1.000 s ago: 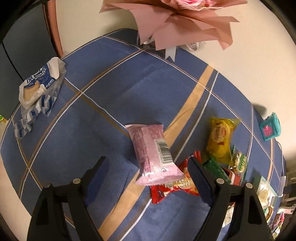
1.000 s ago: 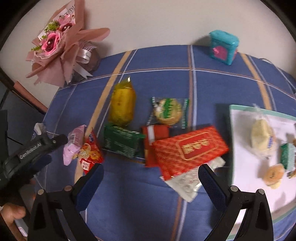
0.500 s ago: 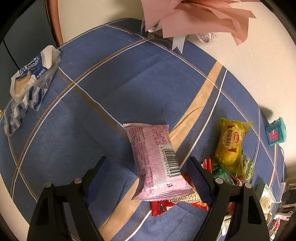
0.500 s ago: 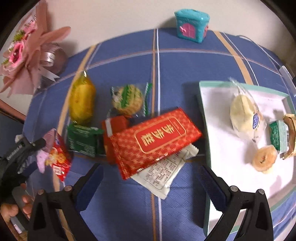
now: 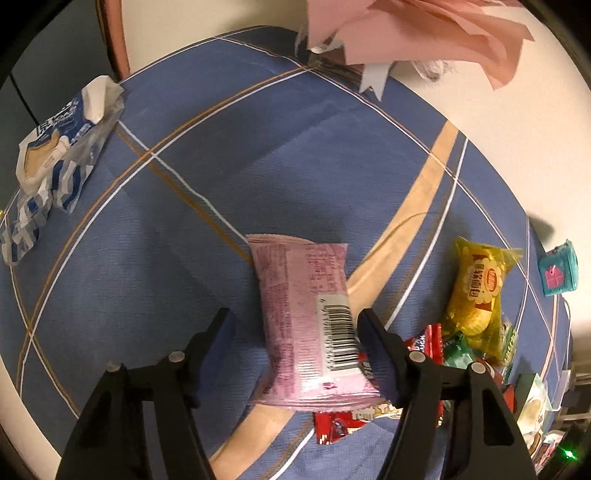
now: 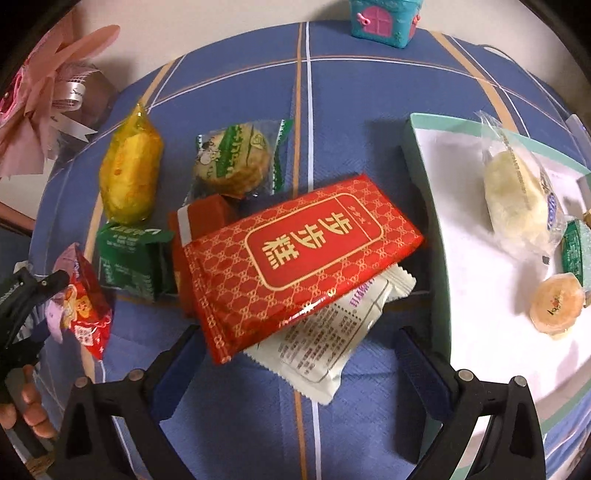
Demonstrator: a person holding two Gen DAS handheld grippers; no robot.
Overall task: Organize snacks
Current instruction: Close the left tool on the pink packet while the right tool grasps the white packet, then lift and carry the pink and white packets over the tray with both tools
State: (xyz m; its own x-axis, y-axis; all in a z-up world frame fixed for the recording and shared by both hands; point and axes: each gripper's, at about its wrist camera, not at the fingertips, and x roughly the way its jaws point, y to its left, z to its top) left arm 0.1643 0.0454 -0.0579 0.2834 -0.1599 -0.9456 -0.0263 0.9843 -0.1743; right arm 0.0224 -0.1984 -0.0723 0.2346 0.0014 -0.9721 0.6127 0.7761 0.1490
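Observation:
My left gripper (image 5: pixel 295 325) is open around a pink snack packet (image 5: pixel 306 314) that lies on the blue cloth, partly over a red packet (image 5: pixel 343 424). Its right finger touches the barcode side; the left finger stands apart. My right gripper (image 6: pixel 295 347) is open over a large red patterned packet (image 6: pixel 295 258) that rests on a white packet (image 6: pixel 325 343). A white tray (image 6: pixel 461 288) with a green rim holds several snacks at the right. The left gripper (image 6: pixel 26 295) also shows at the left edge of the right wrist view.
A yellow packet (image 6: pixel 129 173), a green-wrapped biscuit (image 6: pixel 236 162), a green packet (image 6: pixel 129 258) and a small red box (image 6: pixel 207 218) lie beside the red packet. A teal toy house (image 6: pixel 384 18) and a pink bouquet (image 6: pixel 44 92) stand at the back. A blue-white bag (image 5: pixel 55 147) lies far left.
The left gripper has moved down onto the pink packet and its jaws have narrowed around it. The right gripper has moved closer over the large red packet.

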